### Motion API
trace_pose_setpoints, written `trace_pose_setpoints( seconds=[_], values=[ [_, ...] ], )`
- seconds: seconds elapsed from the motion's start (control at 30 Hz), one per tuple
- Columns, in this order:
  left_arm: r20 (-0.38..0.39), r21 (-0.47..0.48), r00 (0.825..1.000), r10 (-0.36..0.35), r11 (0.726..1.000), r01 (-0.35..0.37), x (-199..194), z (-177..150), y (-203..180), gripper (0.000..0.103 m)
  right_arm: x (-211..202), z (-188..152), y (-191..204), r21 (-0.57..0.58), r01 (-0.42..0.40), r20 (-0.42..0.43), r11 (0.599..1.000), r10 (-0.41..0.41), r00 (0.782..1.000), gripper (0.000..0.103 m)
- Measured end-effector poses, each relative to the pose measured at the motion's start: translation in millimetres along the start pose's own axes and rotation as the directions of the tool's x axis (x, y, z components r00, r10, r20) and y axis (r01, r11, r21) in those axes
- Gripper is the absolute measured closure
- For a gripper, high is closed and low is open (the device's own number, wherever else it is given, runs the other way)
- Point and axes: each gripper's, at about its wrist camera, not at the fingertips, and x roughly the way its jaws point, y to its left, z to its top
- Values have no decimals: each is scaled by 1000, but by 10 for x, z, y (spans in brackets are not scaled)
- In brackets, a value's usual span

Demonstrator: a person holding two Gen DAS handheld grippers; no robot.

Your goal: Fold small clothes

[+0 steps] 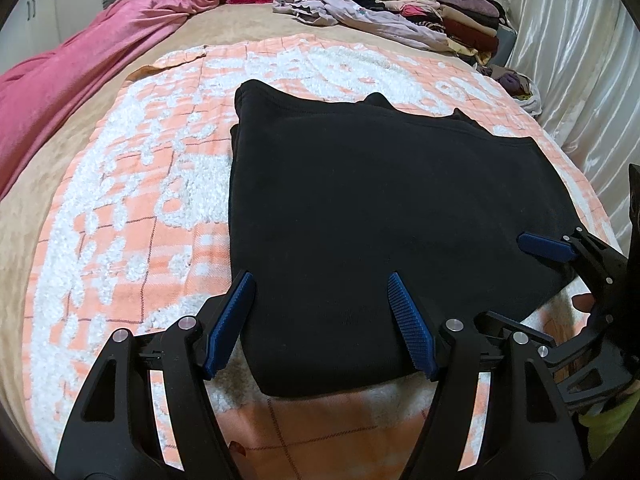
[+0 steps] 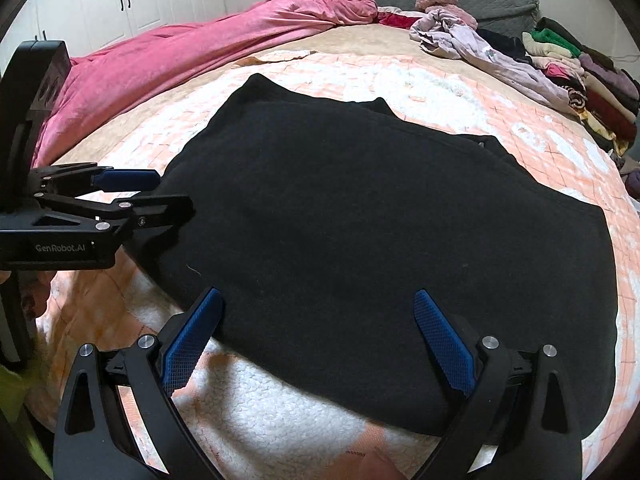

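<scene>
Bed surface: orange-white blanket (image 1: 132, 216), unsorted clothes pile (image 1: 440, 12) at 1 o'clock. Black garment (image 1: 380, 208) lies flat at centre, partly folded.

Left gripper (image 1: 324, 320): jaws spread, nothing held, astride near-left corner. Right gripper (image 2: 320, 340): jaws spread, nothing held, over near hem.

Risk: pads pinch top layer only, or catch blanket pile; fold skews. Layer count at hem probably two; view unclear.

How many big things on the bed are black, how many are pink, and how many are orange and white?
Black: 1, the black garment
Pink: 1, the pink blanket
Orange and white: 1, the patterned blanket
Total: 3
The clothes pile at the far edge is too jumbled to count.
</scene>
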Motion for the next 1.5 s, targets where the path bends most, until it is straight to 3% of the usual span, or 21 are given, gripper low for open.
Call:
trace_pose_setpoints(
  seconds=[0.27,0.5,1.03,1.17,1.27,1.5],
  values=[
    [0,-2,1000,1,1000,-1,9,-10,4,41,-18,-4,-20,4,-8,3,1000,8,1000,7],
    [14,-26,1000,-7,1000,7,-100,16,32,38,-222,88,-259,104,-60,60,993,54,997,7],
    [46,-62,999,-5,998,8,-274,157,182,33,-847,531,-686,195,-38,203,980,-2,979,7],
    [49,-65,999,-10,998,13,-262,203,221,32,-1023,719,-807,231,-44,258,972,-18,966,7],
    [51,-68,999,-12,998,16,-254,254,258,32,-1181,868,-922,275,-105,312,956,14,950,7],
    [61,-71,998,-6,997,11,-225,363,330,31,-1471,1145,-966,257,-88,393,962,-21,919,7]
  ],
)
